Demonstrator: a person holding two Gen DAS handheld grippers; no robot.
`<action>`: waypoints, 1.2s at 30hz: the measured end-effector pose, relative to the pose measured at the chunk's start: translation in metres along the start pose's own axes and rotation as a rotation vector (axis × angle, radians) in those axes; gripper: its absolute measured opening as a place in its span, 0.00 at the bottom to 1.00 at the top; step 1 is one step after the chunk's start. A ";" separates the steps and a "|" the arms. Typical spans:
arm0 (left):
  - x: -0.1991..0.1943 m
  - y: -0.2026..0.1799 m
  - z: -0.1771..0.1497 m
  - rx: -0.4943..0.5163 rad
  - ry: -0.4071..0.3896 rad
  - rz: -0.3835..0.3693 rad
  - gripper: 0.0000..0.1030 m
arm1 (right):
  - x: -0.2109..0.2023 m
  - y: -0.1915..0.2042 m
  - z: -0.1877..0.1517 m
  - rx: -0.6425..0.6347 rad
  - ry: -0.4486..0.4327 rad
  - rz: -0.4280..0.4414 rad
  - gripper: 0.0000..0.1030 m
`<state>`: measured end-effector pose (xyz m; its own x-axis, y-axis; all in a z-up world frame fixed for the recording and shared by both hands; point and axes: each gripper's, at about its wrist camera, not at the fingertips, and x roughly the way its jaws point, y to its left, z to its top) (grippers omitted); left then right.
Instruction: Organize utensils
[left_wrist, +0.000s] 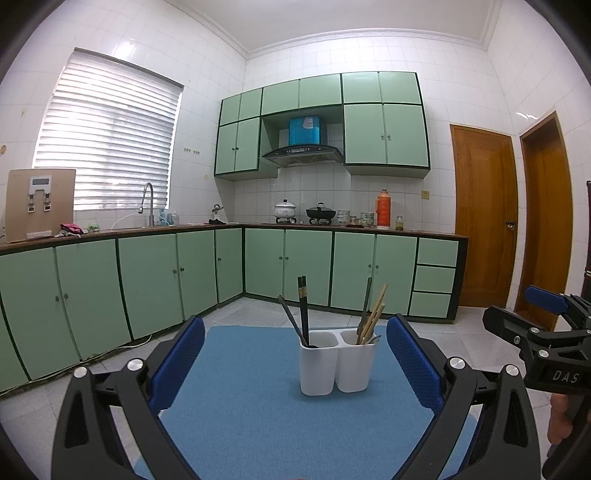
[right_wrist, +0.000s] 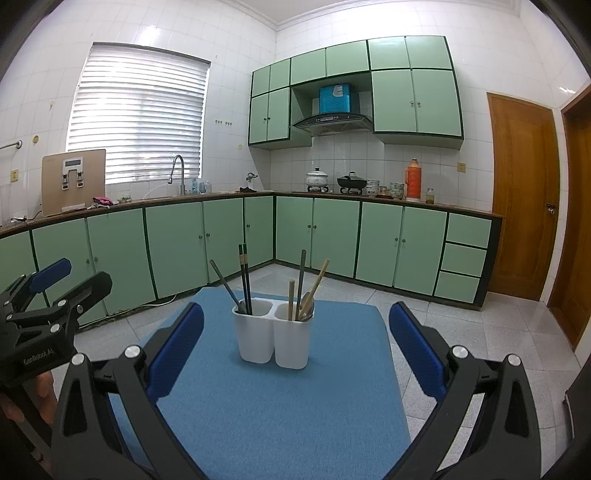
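— Left wrist view: where's the white holder (left_wrist: 338, 363)?
— Upright mid blue mat (left_wrist: 258, 424) on the tabletop, black chopsticks (left_wrist: 303, 310) left compartment, wooden ones (left_wrist: 373, 319) right.
— Claws?
— Left claw (left_wrist: 295, 365) and right claw (right_wrist: 295, 354) both spread apart, empty.

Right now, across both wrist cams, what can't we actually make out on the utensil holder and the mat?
- Lower ends of the black chopsticks and wooden chopsticks: both views, hidden inside the white holder.
- Spoon in the right cup: mostly hidden by the rim and sticks.
- Near edge of the blue mat: cut off by the frame bottom and gripper arms.
- What the mat lies on: covered by the mat.
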<state>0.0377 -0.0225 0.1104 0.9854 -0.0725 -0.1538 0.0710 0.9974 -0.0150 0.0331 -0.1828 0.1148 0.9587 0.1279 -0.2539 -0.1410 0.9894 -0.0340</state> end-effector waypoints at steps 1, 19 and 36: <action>0.000 0.000 0.000 -0.001 0.000 0.000 0.94 | 0.000 0.000 0.000 0.000 0.000 0.000 0.95; 0.000 0.001 -0.002 0.002 -0.003 0.002 0.94 | 0.002 0.000 0.000 -0.003 0.002 -0.001 0.95; 0.004 0.000 -0.003 -0.001 0.001 0.007 0.94 | 0.007 -0.001 -0.004 0.000 0.007 -0.007 0.95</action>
<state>0.0412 -0.0229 0.1066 0.9858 -0.0652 -0.1548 0.0636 0.9979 -0.0152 0.0389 -0.1830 0.1088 0.9579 0.1207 -0.2604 -0.1345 0.9903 -0.0357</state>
